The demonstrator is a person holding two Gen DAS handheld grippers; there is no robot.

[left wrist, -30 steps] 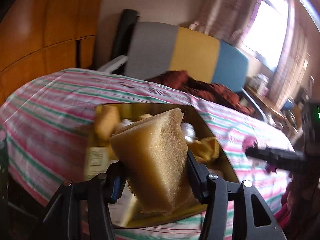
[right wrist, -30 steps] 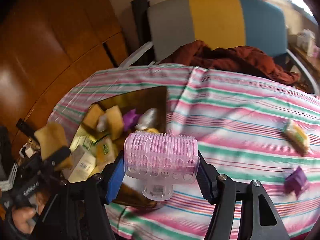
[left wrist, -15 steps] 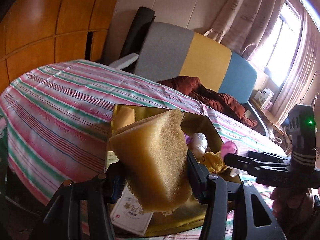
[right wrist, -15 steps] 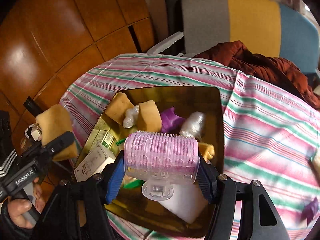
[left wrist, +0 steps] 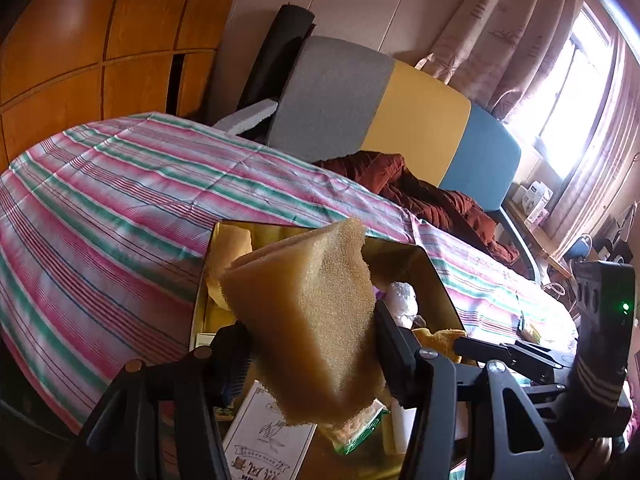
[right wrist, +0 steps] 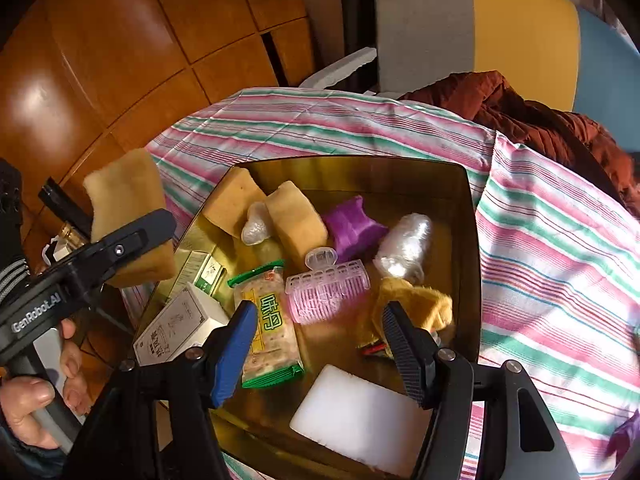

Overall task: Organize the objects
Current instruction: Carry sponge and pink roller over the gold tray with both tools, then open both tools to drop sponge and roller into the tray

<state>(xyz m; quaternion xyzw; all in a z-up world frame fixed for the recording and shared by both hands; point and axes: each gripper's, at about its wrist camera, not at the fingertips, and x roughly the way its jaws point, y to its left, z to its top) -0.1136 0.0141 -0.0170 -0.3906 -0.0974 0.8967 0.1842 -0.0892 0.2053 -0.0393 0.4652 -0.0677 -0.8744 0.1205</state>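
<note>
Two grippers are working over one gold tray (right wrist: 474, 240) that is sitting on the striped tablecloth (right wrist: 560, 248). Both are hanging above the tray now, closer in than half a second back.

Left gripper (left wrist: 312, 352): it is still clenching a tan sponge (left wrist: 312, 312) between its pads, holding it up over the tray's near-left corner. Its jaws are starting to part, though the sponge is not yet falling and the pads are still touching its sides. A person's hand (right wrist: 36, 396) is gripping the handle.

Right gripper (right wrist: 320, 340): its jaws are standing released with nothing between them. The pink hair roller (right wrist: 326, 290) that they were carrying half a second ago is now lying in the middle of the tray, between the cracker packet (right wrist: 268, 320) and the yellow cloth (right wrist: 412, 308), slightly blurred, likely still settling.

Meaning for the task: the roller is counting as put away, so the right gripper is becoming free for another piece. A purple item (right wrist: 624, 436) is waiting on the tablecloth at the right edge, outside the tray. The sponge looks to be next to drop.
</note>
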